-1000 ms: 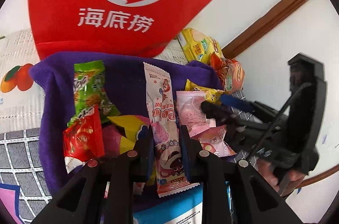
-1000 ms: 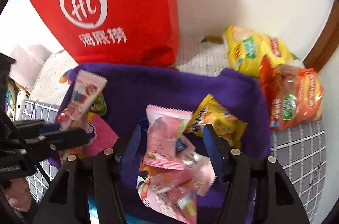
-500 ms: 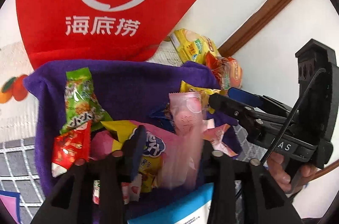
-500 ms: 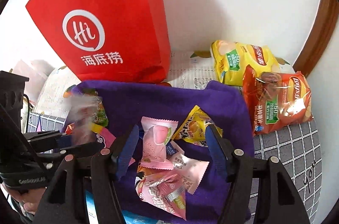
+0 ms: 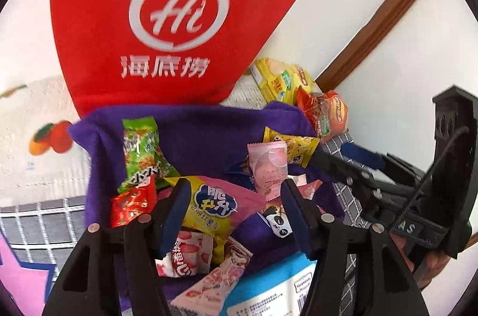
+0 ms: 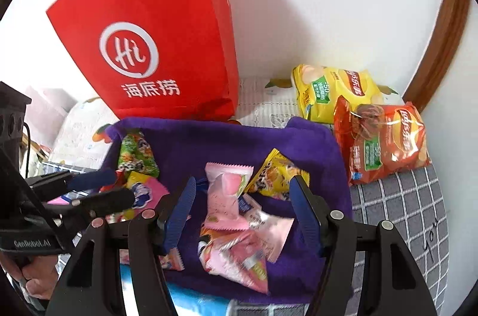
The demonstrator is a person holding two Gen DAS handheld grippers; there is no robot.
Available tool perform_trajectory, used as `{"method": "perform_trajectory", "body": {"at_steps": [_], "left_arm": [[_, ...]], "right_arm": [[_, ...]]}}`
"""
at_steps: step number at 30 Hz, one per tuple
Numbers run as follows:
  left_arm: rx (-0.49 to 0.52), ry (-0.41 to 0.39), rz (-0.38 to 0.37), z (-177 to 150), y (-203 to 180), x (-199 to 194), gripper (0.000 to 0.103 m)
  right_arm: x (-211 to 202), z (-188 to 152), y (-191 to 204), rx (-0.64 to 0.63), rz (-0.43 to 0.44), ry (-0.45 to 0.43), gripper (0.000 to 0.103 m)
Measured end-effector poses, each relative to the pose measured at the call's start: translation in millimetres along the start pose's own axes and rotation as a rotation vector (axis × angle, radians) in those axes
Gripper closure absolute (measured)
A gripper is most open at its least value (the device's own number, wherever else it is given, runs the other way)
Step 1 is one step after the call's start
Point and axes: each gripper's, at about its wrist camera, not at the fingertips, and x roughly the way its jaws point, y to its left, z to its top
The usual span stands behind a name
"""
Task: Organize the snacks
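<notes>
A purple felt bin (image 5: 194, 136) (image 6: 209, 142) holds several snack packets: a green one (image 5: 140, 148), a red one (image 5: 131, 205), a yellow-and-pink one (image 5: 215, 205) and a pink one (image 5: 267, 166) (image 6: 227, 190). My left gripper (image 5: 234, 187) hovers over the bin's near left part. Its jaws are opening, with nothing between the pads. A long pink wrapper (image 5: 215, 283) lies loose below it in the bin. Over the bin's right part my right gripper (image 6: 243, 181) stands open above the pink packets and grips nothing. Each gripper shows at the edge of the other's view.
A red paper bag (image 5: 167, 17) (image 6: 155, 47) stands behind the bin against the white wall. A yellow chip bag (image 6: 331, 89) and an orange chip bag (image 6: 385, 136) lie right of the bin on the checked cloth (image 6: 412, 202). A blue-and-white pack (image 5: 274, 286) lies at the bin's near edge.
My left gripper opened and let go of the long pink wrapper, which dropped into the bin. Both grippers rose a little away from the snacks.
</notes>
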Motion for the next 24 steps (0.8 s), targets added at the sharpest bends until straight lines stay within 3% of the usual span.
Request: {"method": "perform_trajectory", "body": {"at_steps": [4,9,12,19,21,24], "left_arm": [[0.027,-0.031,0.001,-3.2,-11.5,-21.5,0.043],[0.040,-0.055,0.039,-25.4,-26.6,-53.6,0.042],[0.064,-0.092,0.095,-43.7,-39.4,-78.5,0.034],[0.102,-0.150,0.190,-88.4,-70.0,-130.0,0.026],[0.107,-0.168,0.201,-103.0,-79.6,-145.0,0.022],[0.111,-0.176,0.200,-126.0,-92.3,-162.9,0.020]], "right_arm": [[-26.2,-14.6,2.4,0.038,0.030,-0.012,0.038],[-67.9,-38.0,13.4,0.029,-0.004,-0.065,0.038],[-95.2,-54.3,17.5,0.050,0.012,-0.096,0.038],[-146.0,-93.8,28.9,0.077,-0.025,-0.111,0.037],[-157.3,-107.5,31.6,0.092,-0.028,-0.106,0.024],[-180.4,-134.2,36.9,0.106,-0.063,-0.127,0.018]]}}
